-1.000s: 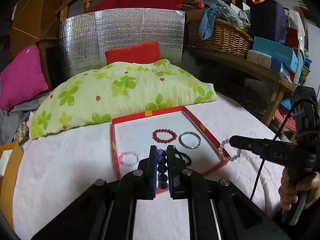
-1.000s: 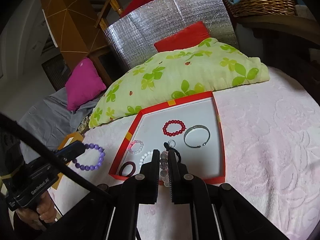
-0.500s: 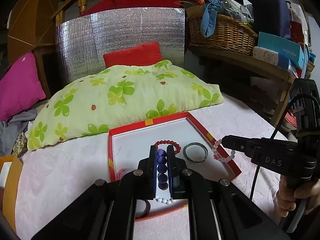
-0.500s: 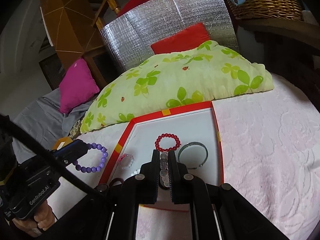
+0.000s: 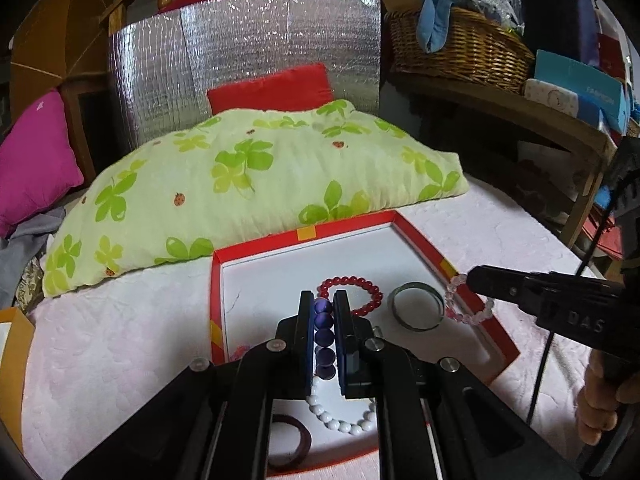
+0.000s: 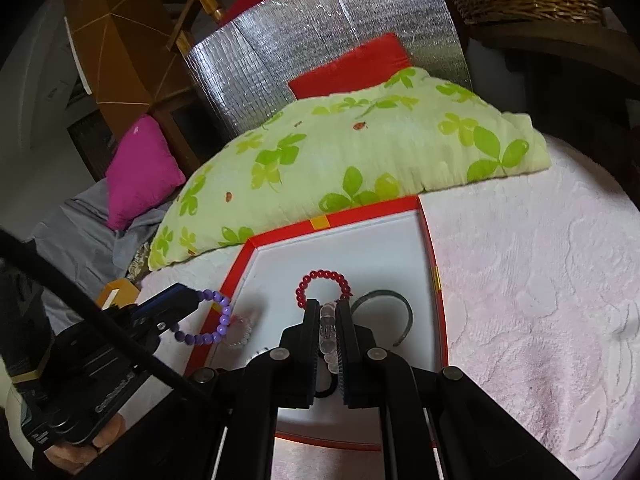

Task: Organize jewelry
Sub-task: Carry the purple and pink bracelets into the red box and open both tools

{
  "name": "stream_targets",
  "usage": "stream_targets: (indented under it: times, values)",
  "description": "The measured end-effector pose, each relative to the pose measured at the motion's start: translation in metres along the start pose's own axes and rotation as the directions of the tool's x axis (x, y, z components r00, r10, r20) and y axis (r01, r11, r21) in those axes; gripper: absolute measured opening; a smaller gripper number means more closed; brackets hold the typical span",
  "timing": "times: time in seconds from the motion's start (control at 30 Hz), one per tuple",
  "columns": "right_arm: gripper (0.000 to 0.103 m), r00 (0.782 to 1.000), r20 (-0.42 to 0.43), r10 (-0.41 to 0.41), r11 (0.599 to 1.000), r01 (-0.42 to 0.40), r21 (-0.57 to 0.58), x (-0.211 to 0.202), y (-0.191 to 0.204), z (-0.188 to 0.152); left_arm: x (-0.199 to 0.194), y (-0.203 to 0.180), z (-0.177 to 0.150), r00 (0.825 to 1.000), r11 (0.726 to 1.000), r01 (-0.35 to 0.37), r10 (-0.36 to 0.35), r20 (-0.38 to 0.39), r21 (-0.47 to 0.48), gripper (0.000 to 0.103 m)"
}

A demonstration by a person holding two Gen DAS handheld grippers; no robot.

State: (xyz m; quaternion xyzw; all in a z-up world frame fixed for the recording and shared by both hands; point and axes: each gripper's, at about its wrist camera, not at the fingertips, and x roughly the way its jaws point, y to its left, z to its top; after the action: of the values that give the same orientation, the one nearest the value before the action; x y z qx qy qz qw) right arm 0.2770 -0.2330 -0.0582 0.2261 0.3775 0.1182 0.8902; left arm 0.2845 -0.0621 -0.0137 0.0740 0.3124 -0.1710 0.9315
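A bed covered in a pale pink embossed blanket [image 5: 120,340] carries everything here. At its far side lies a large light-green pillow printed with clover leaves [image 5: 248,192], backed by a silver quilted foil panel [image 5: 248,64], a small red cushion [image 5: 272,88] and, to the left, a magenta cushion [image 5: 32,160].

Just in front of the pillow sits a shallow red-rimmed cardboard tray with a white floor [image 5: 256,248]. Inside it lie a red round-bead bracelet [image 5: 372,292], a grey metal bangle [image 5: 418,312] just beside it, a white bead bracelet [image 5: 340,420] nearer the camera, a dark maroon ring-shaped bangle [image 5: 298,436] at the near edge, and a pale pink bead bracelet [image 6: 240,326] by the left rim.

The left hand-held gripper [image 5: 323,312] is clamped tight on a purple round-bead bracelet [image 5: 324,336], whose loop hangs above the tray's left rim in the right wrist view. The right hand-held gripper [image 6: 328,312] is likewise closed on a clear pinkish crystal-bead bracelet [image 6: 328,332]; from the left wrist view that bracelet dangles over the tray's right rim. A hand [image 5: 600,400] grips the right tool's handle.
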Motion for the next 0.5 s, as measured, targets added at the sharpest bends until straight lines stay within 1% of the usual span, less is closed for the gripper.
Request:
stream_targets:
  times: [0.27, 0.5]
  values:
    - [0.009, 0.999, -0.052, -0.016, 1.0, 0.016, 0.001, 0.019, -0.005, -0.003, 0.038, 0.002, 0.001, 0.999, 1.0, 0.0, 0.001, -0.044, 0.01, 0.01]
    - [0.009, 0.995, -0.097, -0.034, 0.999, 0.036, 0.024, 0.037, -0.017, -0.004, 0.061, 0.006, 0.001, 0.995, 1.0, -0.02, 0.022, -0.096, 0.012, 0.01]
